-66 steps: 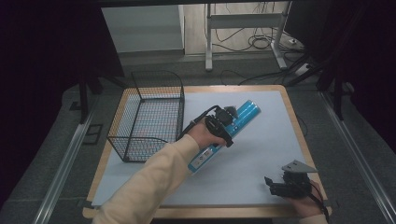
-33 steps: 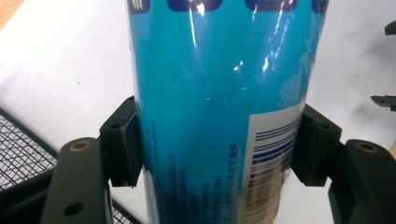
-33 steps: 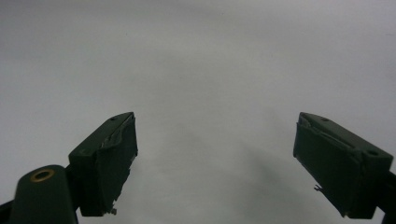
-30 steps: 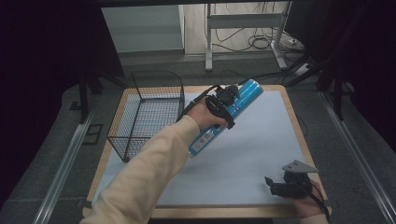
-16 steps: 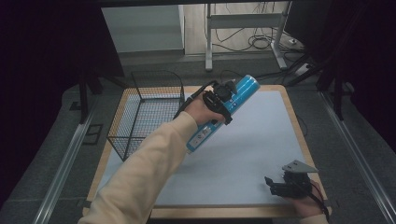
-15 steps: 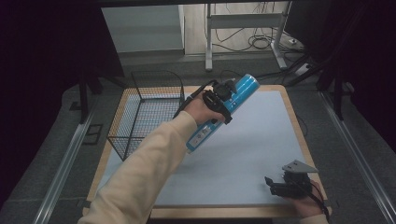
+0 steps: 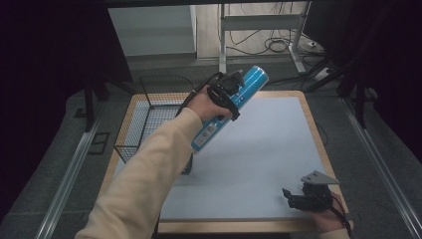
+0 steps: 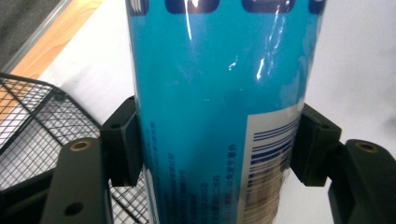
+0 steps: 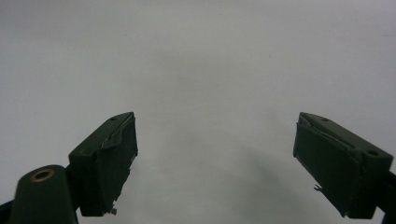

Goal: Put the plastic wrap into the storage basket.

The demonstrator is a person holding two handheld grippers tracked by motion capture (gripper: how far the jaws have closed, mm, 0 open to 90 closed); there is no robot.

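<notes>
A long blue tube (image 7: 226,109) with a white label near its lower end hangs tilted in the air above the table, its top end toward the far side. My left gripper (image 7: 230,94) is shut on its middle. In the left gripper view both black pads press the blue tube (image 8: 219,112) from either side, and my left gripper (image 8: 219,140) sits over the edge of the wire basket (image 8: 32,126). My right gripper (image 7: 293,199) rests near the table's front right corner. Its jaws stand wide apart over bare white surface, with nothing between them at my right gripper (image 9: 215,158).
A black wire basket (image 7: 144,124) stands on the left part of the white table top (image 7: 278,144), just left of the lifted tube. The table has a wooden rim. Cables and metal table legs lie on the floor beyond the far edge.
My left gripper has carried the blue tube upward and leftward, toward the basket, and the tube is steeper. The right gripper has stayed where it was.
</notes>
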